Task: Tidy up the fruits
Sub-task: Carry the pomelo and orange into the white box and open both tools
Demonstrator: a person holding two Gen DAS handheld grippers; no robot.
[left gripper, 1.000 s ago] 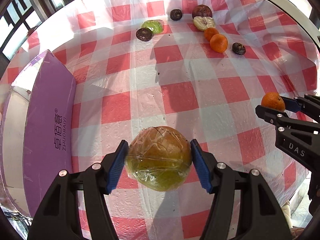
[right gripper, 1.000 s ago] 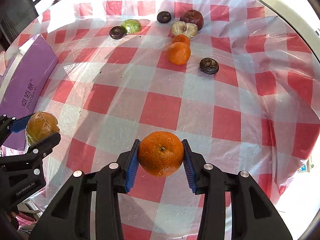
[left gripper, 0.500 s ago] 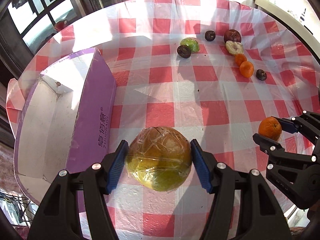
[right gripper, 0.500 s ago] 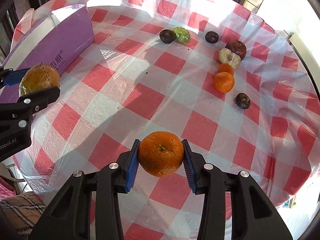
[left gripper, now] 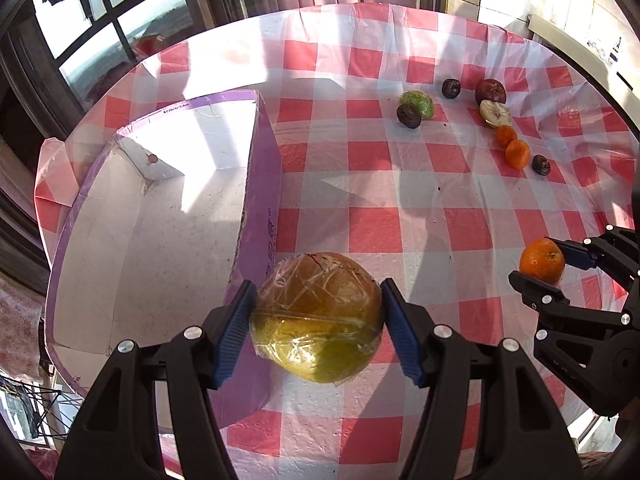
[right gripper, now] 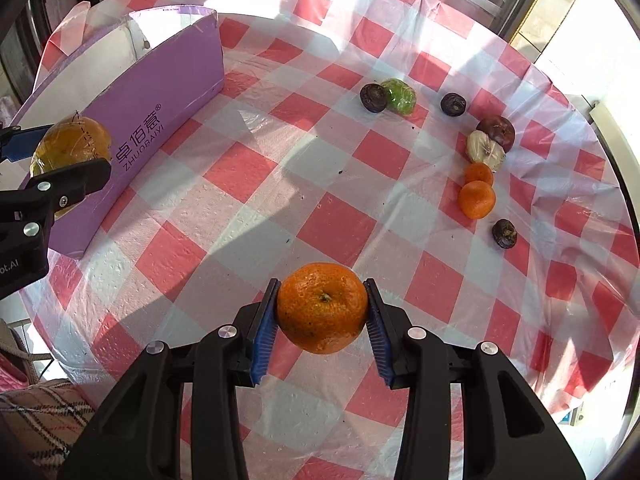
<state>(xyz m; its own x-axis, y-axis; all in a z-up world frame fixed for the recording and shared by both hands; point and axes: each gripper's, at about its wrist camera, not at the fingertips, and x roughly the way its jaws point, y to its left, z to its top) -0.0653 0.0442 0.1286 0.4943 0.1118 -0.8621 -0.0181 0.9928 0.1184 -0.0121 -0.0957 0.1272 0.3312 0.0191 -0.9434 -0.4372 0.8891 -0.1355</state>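
My left gripper [left gripper: 318, 326] is shut on a large yellow-brown fruit wrapped in plastic film [left gripper: 316, 316], held in the air beside the near wall of a purple cardboard box [left gripper: 260, 200]. The box has a white inside with nothing visible in it. My right gripper [right gripper: 322, 312] is shut on an orange [right gripper: 322, 307] above the checked tablecloth. The wrapped fruit [right gripper: 70, 148] and the left gripper show at the left edge of the right wrist view; the orange [left gripper: 542, 260] shows at the right of the left wrist view.
Loose fruit lies at the far right of the red-and-white cloth [right gripper: 320, 184]: a wrapped green fruit [right gripper: 398, 95], three dark round ones [right gripper: 373, 97], a dark red apple [right gripper: 498, 132], a pale fruit [right gripper: 485, 150], two small oranges [right gripper: 476, 199]. The table's rim curves all round; windows stand behind.
Both grippers have drawn back and leftward with their fruit. The purple box has come much further into view, its white inside now showing, and the loose fruit looks farther away.
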